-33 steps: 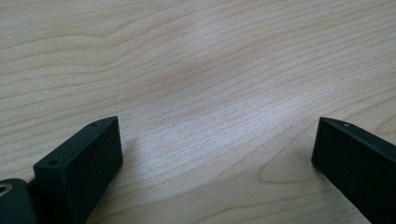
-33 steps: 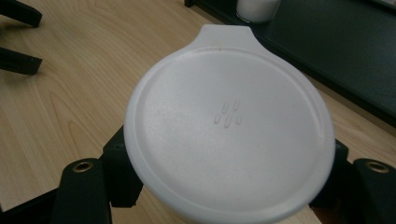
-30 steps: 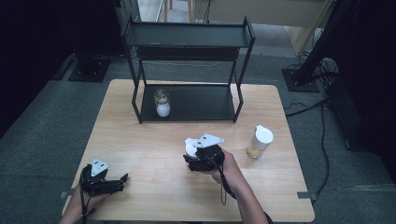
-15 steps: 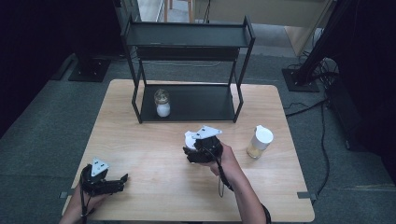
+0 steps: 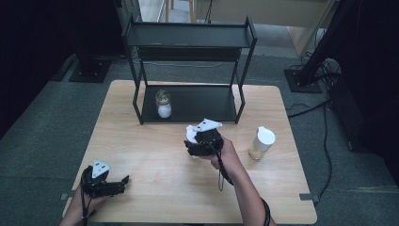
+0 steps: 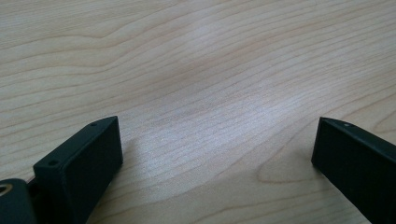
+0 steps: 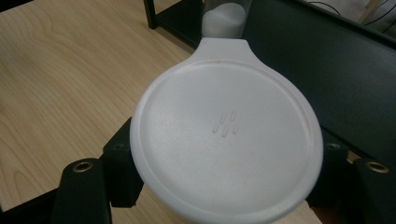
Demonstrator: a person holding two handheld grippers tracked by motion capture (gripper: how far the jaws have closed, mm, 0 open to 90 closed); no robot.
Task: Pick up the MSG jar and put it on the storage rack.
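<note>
A jar with a round white lid [image 7: 226, 130] sits between the jaws of my right gripper [image 7: 224, 158], which is shut on it. From above, the right gripper [image 5: 201, 141] holds this jar [image 5: 190, 135] over the table, just in front of the black shelf [image 5: 188, 101]. A glass jar of white powder [image 5: 163, 104] stands on the shelf's lower deck at the left; its base [image 7: 226, 18] shows beyond the lid. My left gripper [image 5: 117, 182] rests open near the table's front left corner, with bare wood between its fingers [image 6: 79, 163].
A second white-lidded jar with yellowish contents [image 5: 261, 143] stands on the table to the right of my right hand. The wooden table [image 5: 141, 146] lies bare between the two grippers. The shelf's upper deck [image 5: 188, 35] carries nothing that I can see.
My right gripper has carried the white-lidded jar a little farther from me, toward the shelf. The left gripper has stayed where it was.
</note>
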